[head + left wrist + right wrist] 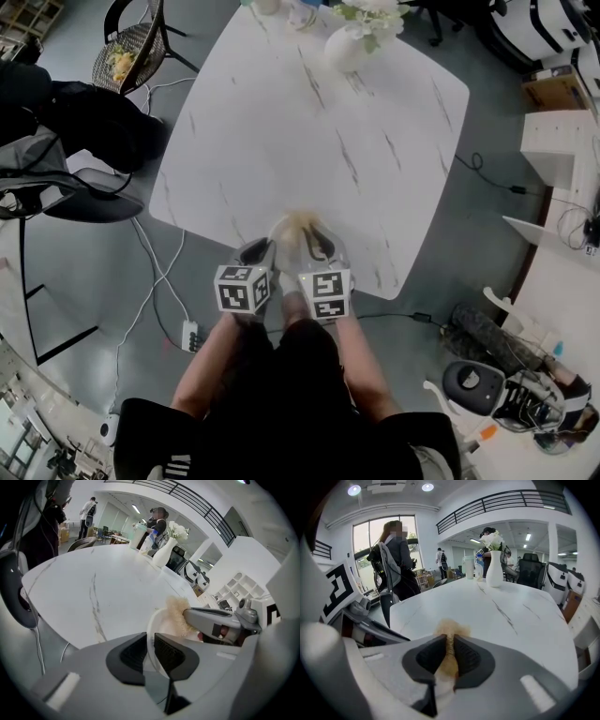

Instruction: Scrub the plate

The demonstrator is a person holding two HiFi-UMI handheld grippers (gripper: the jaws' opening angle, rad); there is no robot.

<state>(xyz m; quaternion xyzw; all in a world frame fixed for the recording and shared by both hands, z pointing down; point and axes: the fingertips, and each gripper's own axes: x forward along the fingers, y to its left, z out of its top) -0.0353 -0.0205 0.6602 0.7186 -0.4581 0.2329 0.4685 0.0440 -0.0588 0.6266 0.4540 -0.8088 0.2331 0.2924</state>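
Note:
A white plate [153, 623] stands on edge over the near rim of the marble table [309, 131], and my left gripper [150, 649] is shut on its rim. In the head view the plate [284, 244] shows only faintly between the two grippers. My right gripper [449, 652] is shut on a tan fluffy scrubber [450, 632]. The scrubber [180, 615] presses against the plate's face, blurred in the head view [302, 225]. Left gripper [257, 253] and right gripper [320, 247] sit side by side, close together.
A white vase with flowers [352, 42] and a bottle stand at the table's far edge. Dark chairs [84, 178] are at the left, a power strip with cables [190, 336] lies on the floor. People stand in the background beyond the table.

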